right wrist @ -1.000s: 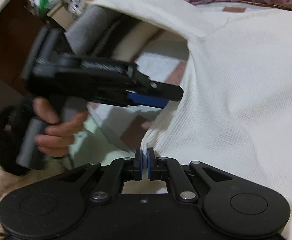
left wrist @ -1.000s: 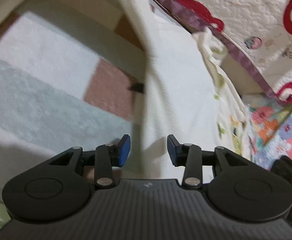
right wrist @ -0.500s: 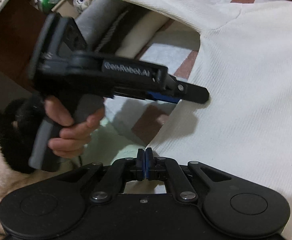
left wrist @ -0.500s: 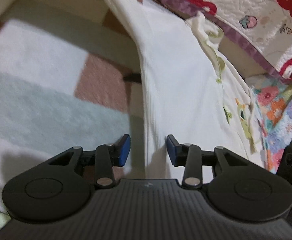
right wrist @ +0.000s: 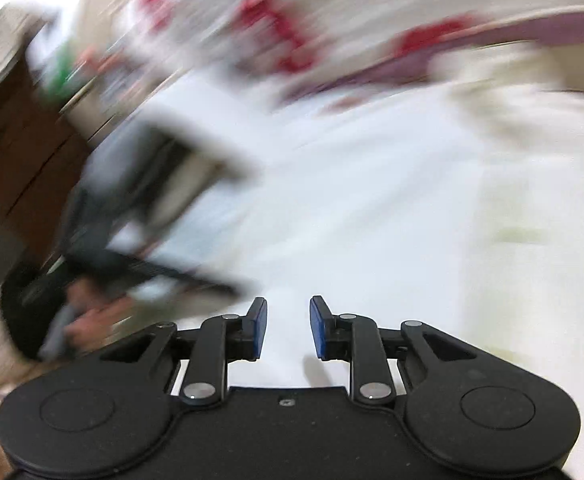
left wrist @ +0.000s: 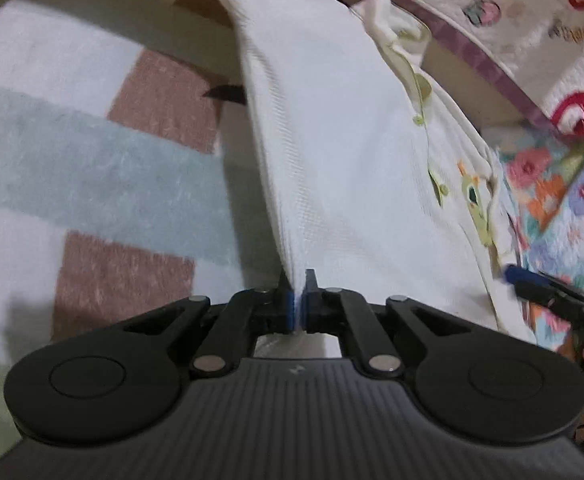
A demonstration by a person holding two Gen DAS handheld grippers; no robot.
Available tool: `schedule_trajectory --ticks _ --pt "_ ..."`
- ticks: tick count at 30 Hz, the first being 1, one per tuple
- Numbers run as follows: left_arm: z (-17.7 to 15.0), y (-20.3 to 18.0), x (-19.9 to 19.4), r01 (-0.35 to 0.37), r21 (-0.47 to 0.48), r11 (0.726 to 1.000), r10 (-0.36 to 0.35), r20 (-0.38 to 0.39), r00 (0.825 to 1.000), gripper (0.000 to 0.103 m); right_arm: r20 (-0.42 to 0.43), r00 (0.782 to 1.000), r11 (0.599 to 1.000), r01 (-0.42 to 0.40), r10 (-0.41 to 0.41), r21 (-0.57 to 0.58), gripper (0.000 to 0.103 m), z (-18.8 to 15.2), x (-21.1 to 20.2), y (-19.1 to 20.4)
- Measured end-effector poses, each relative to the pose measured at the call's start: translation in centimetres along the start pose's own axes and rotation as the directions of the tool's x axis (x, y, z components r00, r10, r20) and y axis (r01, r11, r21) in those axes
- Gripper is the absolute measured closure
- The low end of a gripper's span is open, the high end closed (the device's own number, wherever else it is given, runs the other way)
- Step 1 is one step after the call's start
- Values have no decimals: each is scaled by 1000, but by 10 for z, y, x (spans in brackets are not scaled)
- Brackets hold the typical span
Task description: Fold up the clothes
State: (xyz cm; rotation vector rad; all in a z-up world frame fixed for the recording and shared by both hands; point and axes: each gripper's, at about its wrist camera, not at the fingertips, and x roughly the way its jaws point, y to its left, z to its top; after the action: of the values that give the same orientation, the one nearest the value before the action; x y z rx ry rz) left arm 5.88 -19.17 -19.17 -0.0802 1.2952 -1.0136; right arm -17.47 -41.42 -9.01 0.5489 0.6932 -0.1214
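A white waffle-knit garment [left wrist: 332,140] lies spread over a striped blanket [left wrist: 91,168]. My left gripper [left wrist: 299,304] is shut on the garment's near left edge, and a ridge of cloth rises from between the pads. In the heavily blurred right wrist view, my right gripper [right wrist: 287,328] hovers over the white garment [right wrist: 372,200]. Its jaws are opening and nothing is between them. The left gripper [right wrist: 151,268] shows there as a dark smear at the left, in a hand. One blue-tipped finger of the right gripper [left wrist: 532,280] reaches in at the right edge of the left wrist view.
A cream garment with small green prints [left wrist: 452,152] lies along the white one's right side. Beyond it are a floral fabric [left wrist: 564,208] and a quilt with red figures and a purple border [left wrist: 512,8]. Brown furniture [right wrist: 7,152] stands at the left.
The left gripper has closed on the white garment's edge. The right gripper has let go of the cloth, opened, and swung fast to the right, blurring its view.
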Motion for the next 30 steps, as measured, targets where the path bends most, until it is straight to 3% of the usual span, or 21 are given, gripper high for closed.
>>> schedule_trajectory --ticks 2,4,7,9,11,14,17,21,22,23,24,25,26,27,30 --pt "-4 -5 -9 -51 21 998 50 42 998 100 27 986 987 162 -163 20 66 -17 -43 -45" --pt "-8 -2 -11 -38 -7 999 38 41 998 99 51 946 947 319 -321 44 63 -34 -86 -91" --pt "-13 -3 -7 -76 -11 997 76 35 997 96 55 906 903 409 -419 132 56 -66 -123 -138" --pt "-16 -9 -5 -131 28 991 130 45 991 89 62 913 901 384 -403 202 50 -84 -131 -159" --pt "-19 -11 -6 -142 38 989 140 66 988 81 69 925 901 345 -374 264 46 -99 -132 -176" --pt "-23 -10 -7 -118 22 993 116 80 990 70 60 944 899 287 -324 329 45 -117 -118 -194" --pt "-24 -8 -7 -89 -8 996 89 81 993 65 77 959 911 232 -273 341 43 -124 -104 -204" --pt "-24 -4 -5 -38 -98 994 46 79 996 56 118 979 915 111 -169 387 43 -114 -85 -208" --pt "-26 -5 -4 -45 -87 995 52 80 995 56 123 984 914 70 -129 399 50 -113 -80 -209" --pt "-27 -10 -3 -77 -53 996 81 80 993 60 120 985 917 66 -122 393 77 -113 -78 -207" --pt "-28 -14 -3 -108 -19 994 109 81 991 75 114 985 922 76 -128 380 94 -113 -76 -203" --pt "-30 -19 -2 -143 18 990 141 82 987 96 108 985 927 86 -134 366 95 -114 -74 -200" --pt "-31 -24 -1 -184 58 981 179 79 981 101 130 982 927 79 -135 367 95 -116 -77 -197" --pt "-32 -28 -2 -210 85 974 203 81 976 101 164 977 926 64 -134 373 95 -119 -82 -195" --pt "-35 -33 -14 -166 62 984 158 116 981 101 269 958 921 -16 -97 389 96 -123 -106 -189"
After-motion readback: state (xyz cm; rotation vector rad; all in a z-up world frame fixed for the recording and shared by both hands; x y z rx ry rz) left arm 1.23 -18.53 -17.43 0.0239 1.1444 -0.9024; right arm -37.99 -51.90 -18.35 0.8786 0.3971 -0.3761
